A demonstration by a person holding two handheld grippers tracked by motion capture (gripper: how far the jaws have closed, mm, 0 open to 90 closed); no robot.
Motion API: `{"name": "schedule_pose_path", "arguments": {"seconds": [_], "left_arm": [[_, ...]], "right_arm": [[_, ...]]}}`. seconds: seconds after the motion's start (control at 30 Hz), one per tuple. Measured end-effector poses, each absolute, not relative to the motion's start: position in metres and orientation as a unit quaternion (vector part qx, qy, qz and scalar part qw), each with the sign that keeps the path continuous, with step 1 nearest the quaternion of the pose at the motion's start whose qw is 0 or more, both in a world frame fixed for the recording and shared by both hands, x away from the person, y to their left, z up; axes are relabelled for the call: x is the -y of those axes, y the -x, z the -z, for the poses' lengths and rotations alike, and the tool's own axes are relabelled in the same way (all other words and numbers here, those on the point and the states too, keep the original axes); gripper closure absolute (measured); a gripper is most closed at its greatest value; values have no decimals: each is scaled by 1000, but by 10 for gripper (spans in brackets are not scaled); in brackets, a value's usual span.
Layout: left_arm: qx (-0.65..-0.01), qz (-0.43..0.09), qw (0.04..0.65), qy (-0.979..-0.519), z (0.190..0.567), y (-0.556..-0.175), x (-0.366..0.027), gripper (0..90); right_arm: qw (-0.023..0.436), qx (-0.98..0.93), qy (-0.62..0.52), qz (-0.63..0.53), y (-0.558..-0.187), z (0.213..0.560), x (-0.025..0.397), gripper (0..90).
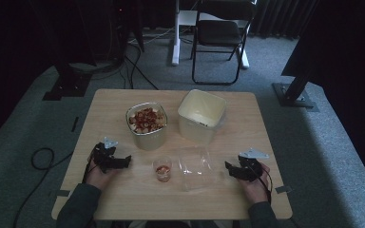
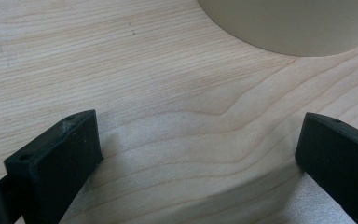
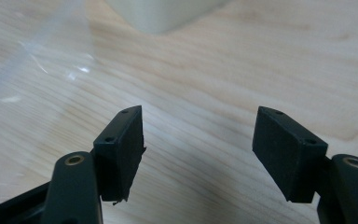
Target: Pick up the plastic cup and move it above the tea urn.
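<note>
Near the front middle of the table (image 1: pixel 123 199): a small cup (image 1: pixel 162 168) with a little red and pale food inside. Left of the small cup, near it: the left tool (image 1: pixel 126 161), lying low on the wood in a hand, tips pointing toward the cup. Up close, the left tool (image 2: pixel 198 154) spread wide, with only bare wood between the jaws and nothing held. Just right of the small cup: a flat clear lid (image 1: pixel 195 166), hard to see against the wood. Farther right of the cup, past the lid: the right tool (image 1: pixel 228 167), tips pointing back toward the cup. Up close, the right tool (image 3: pixel 198 140) spread wide too, gripping nothing, with the clear lid (image 3: pixel 37 60) a little ahead and off to one side. Behind the small cup and a bit left: a tub full of food (image 1: pixel 147 140). Behind the cup and to the right: an empty pale tub (image 1: pixel 197 135). For the cup, then: closer to the left tool, straight across the wood, nothing in the way. For the lid: closer to the right tool, lying flat, so probably a low grab at its near edge. Likely best to keep each tool on its own side of the cup, to avoid a bump in the middle.
</note>
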State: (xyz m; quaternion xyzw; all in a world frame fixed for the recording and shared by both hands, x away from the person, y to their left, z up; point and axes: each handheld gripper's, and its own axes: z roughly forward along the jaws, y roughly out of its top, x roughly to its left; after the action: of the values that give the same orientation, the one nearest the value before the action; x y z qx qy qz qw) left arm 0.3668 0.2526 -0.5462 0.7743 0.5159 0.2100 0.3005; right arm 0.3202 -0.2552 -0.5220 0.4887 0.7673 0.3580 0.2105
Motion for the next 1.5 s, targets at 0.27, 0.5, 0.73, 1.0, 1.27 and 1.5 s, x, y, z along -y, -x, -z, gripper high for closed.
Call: {"name": "schedule_pose_path", "arguments": {"seconds": [0.27,0.5,0.73,1.0,1.27,1.5], "left_arm": [[-516,-210,301,-774,546,-367,-253,3],[-516,-210,300,-774,546,-367,-253,4],[-516,-210,300,-774,546,-367,-253,3],[-516,-210,300,-774,546,-367,-253,3],[-516,-210,300,-774,546,-367,-253,3],[-516,-210,301,-774,546,-367,-253,3]], "right_arm": [[230,-771,-446,-390,-298,486,235,310],[203,-790,-418,-401,-290,479,215,307],[204,-815,-410,-354,-294,489,206,321],[186,-818,-424,-342,-299,494,214,403],[172,-818,-449,-316,-307,504,223,580],[173,-800,-469,-332,-307,499,246,827]]}}
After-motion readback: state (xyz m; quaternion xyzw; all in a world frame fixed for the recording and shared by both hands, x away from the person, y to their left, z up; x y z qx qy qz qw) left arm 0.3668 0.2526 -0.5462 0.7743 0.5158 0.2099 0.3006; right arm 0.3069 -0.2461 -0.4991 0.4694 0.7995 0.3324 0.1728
